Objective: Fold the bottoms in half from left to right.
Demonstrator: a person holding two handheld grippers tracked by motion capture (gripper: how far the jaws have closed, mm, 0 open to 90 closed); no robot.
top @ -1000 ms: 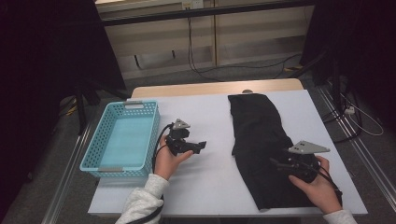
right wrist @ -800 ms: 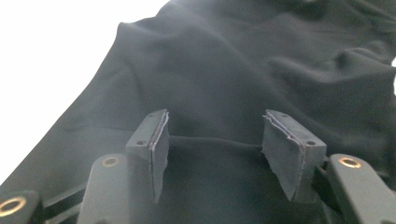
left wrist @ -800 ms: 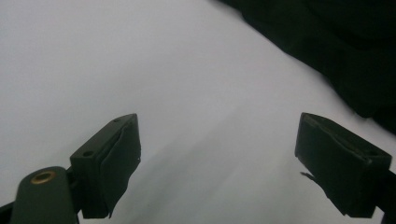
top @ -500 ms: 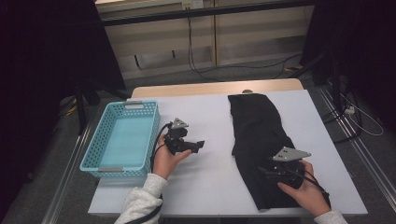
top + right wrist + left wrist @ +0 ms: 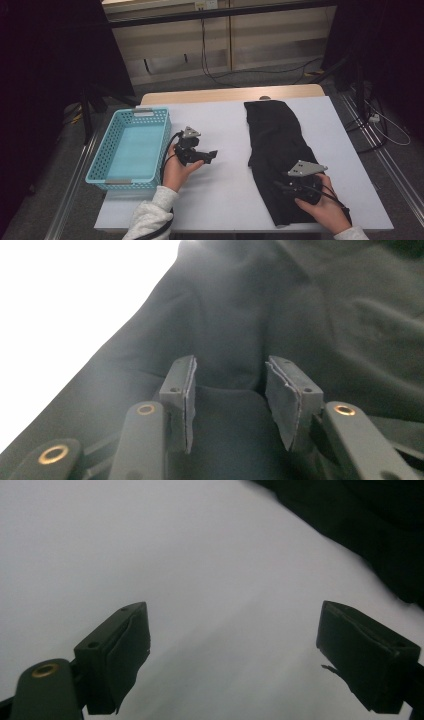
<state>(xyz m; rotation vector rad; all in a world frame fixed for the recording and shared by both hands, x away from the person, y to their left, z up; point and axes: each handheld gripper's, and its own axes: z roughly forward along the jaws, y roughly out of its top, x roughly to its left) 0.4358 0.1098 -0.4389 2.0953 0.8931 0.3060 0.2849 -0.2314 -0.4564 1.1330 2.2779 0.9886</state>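
Two fingers (image 5: 182, 390) astride black cloth (image 5: 240, 330) (closing)

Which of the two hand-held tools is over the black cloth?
The right tool, low over the black cloth's near end, jaws just closing. The left tool hangs wide open above bare white table.

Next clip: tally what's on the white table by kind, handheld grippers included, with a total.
Black garment: 1
Blue basket: 1
Grippers: 2, left gripper and right gripper
Total: 4
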